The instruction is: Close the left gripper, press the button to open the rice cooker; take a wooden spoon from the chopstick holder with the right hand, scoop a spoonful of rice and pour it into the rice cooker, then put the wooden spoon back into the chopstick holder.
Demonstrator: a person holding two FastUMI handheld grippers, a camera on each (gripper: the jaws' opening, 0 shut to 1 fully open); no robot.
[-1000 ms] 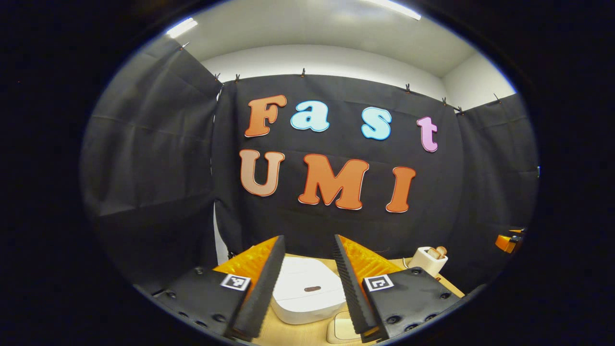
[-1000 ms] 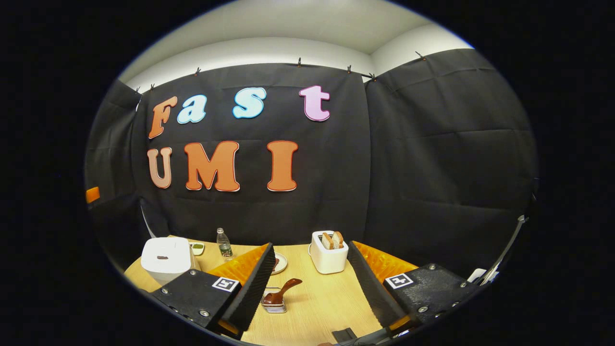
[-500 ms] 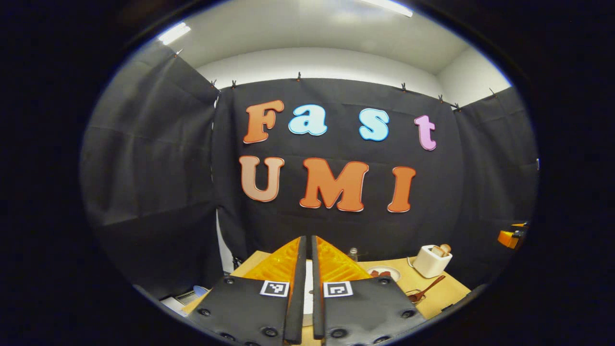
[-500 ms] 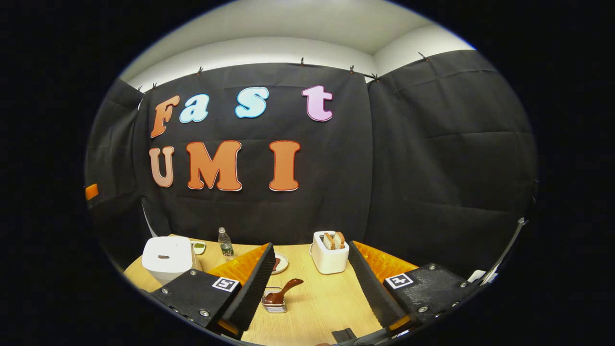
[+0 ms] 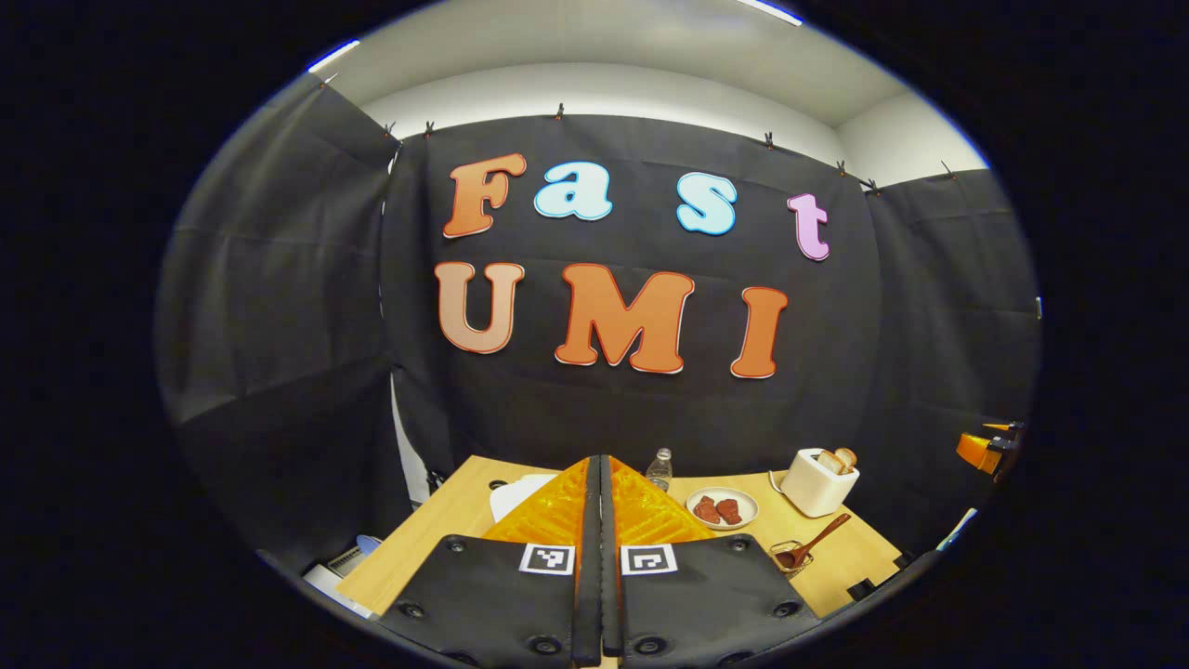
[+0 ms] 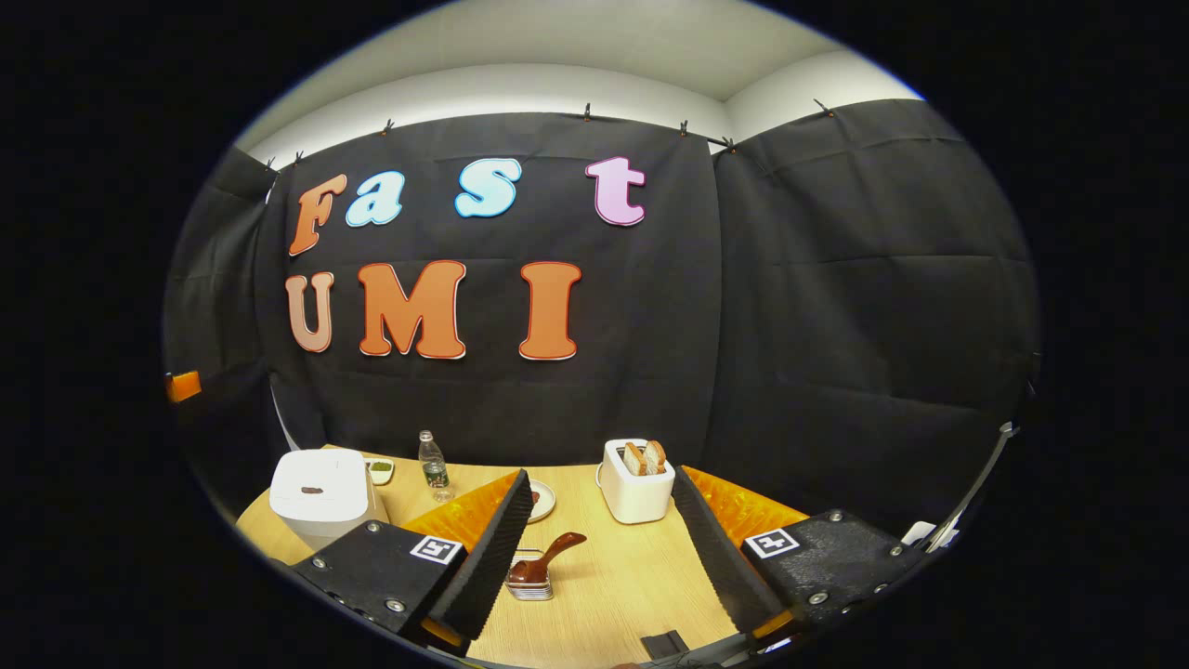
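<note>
Since the earlier frame our left tool (image 5: pixel 599 557) has closed completely, ready to press the rice cooker (image 6: pixel 320 488) at ten o'clock. Our right tool (image 6: pixel 599 548) waits wide open, empty.

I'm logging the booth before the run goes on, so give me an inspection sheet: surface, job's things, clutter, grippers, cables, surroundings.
Surface: wooden table, dry and level as far as seen.
Job's things: white rice cooker at the table's left end, lid down; wooden spoon leaning in a small clear holder.
Clutter: toaster with bread in its slots; water bottle; plate with red pieces; small dish behind the cooker.
Grippers: left gripper shut, fingers together, holding nothing; right gripper open, empty.
Cables: a thin cord by the toaster; otherwise nothing seen.
Surroundings: black cloth walls, white ceiling above.
</note>
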